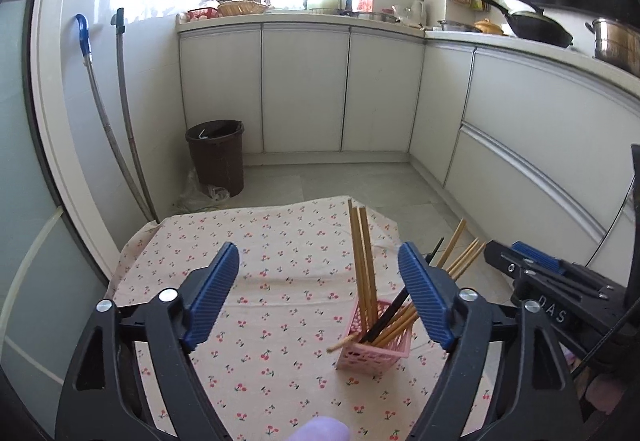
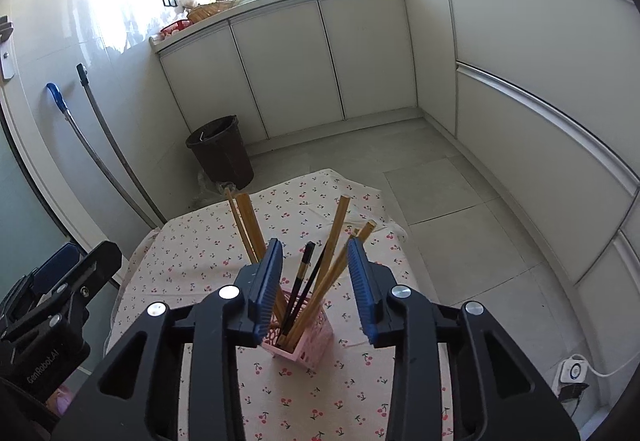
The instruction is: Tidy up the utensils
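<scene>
A pink slotted basket (image 1: 374,337) stands upright on the cherry-print tablecloth (image 1: 260,281). It holds several wooden chopsticks (image 1: 362,253) and black chopsticks (image 1: 394,311); one wooden stick pokes out through its left side. My left gripper (image 1: 320,253) is open wide, just left of and above the basket, with nothing between its pads. In the right wrist view my right gripper (image 2: 314,245) hovers over the basket (image 2: 308,345), partly open; the chopstick tops (image 2: 334,237) rise between its fingers, and the pads press on none. Each gripper shows at the other view's edge.
Beyond the small table's far edge is tiled floor with a brown waste bin (image 1: 218,157). Two mop handles (image 1: 120,121) lean on the left wall. White cabinets (image 1: 304,85) run along the back and right. A white power strip (image 2: 572,369) lies on the floor at right.
</scene>
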The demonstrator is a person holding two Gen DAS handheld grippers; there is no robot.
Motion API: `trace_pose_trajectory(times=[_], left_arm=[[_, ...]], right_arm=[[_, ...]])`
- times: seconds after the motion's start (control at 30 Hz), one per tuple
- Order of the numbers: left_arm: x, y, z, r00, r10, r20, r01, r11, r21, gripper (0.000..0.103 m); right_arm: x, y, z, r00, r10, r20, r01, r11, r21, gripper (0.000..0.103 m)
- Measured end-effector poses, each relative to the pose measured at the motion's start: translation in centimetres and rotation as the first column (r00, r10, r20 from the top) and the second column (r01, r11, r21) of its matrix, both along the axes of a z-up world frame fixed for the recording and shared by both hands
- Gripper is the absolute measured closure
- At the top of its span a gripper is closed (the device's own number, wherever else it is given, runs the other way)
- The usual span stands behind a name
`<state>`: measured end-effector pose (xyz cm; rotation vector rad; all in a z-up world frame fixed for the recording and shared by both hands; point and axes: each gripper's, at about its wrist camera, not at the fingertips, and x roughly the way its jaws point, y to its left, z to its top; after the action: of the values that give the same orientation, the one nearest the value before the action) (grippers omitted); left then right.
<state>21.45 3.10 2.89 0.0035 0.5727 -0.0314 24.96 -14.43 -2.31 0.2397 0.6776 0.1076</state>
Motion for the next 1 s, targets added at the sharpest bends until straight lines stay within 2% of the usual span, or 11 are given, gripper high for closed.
trace_pose_trajectory(times=[0.07,0.13,0.23,0.37,0.5,0.63,0.73,0.87,1.0], left_arm=[[-0.2,-0.1,-0.6,1.0,0.019,-0.011,-0.018,1.0,0.023,0.019],[-0.4,-0.2,-1.1,0.999,0.036,-0.02,-0.035,0.999,0.042,0.015],[-1.2,-0.6,-1.7,0.998,0.058,-0.012,-0.057,0.995,0.079,0.008],[-2.3,-1.2,-2.6,0.996,0.093,-0.002,-0.091,0.984,0.155,0.007],[-3.2,-1.2,-3.9,0.994,0.105,-0.034,-0.098,0.983,0.154,0.007],[-4.3,-1.0,-4.7,0.993,0.115,-0.028,-0.11,0.984,0.137,0.007],[-5.0,-1.0,-5.1,0.994,0.103,-0.037,-0.098,0.988,0.12,0.007],[-5.4,-1.2,-5.5,0.992,0.109,-0.058,-0.1,0.985,0.139,0.007],[-5.4,-0.9,-5.8,0.993,0.1,-0.064,-0.092,0.99,0.109,0.007]], right_arm=[[-0.6,-0.1,-0.6,1.0,-0.013,-0.003,0.012,1.0,-0.024,0.06],[-1.3,-0.1,-1.5,0.999,-0.03,-0.012,0.03,0.998,-0.051,0.051],[-2.3,-0.1,-2.3,0.999,-0.051,-0.018,0.05,0.995,-0.091,0.047],[-3.7,-0.3,-3.1,0.996,-0.088,-0.013,0.086,0.987,-0.134,0.037],[-4.8,-0.5,-3.8,0.993,-0.113,-0.017,0.109,0.982,-0.157,0.026],[-5.9,-0.7,-4.9,0.989,-0.142,-0.033,0.135,0.977,-0.165,0.018],[-6.5,-0.9,-5.6,0.987,-0.151,-0.047,0.141,0.975,-0.17,0.016],[-7.4,-0.8,-6.1,0.983,-0.178,-0.035,0.168,0.967,-0.193,0.011],[-8.0,-1.0,-6.0,0.98,-0.198,-0.02,0.191,0.964,-0.187,0.01]])
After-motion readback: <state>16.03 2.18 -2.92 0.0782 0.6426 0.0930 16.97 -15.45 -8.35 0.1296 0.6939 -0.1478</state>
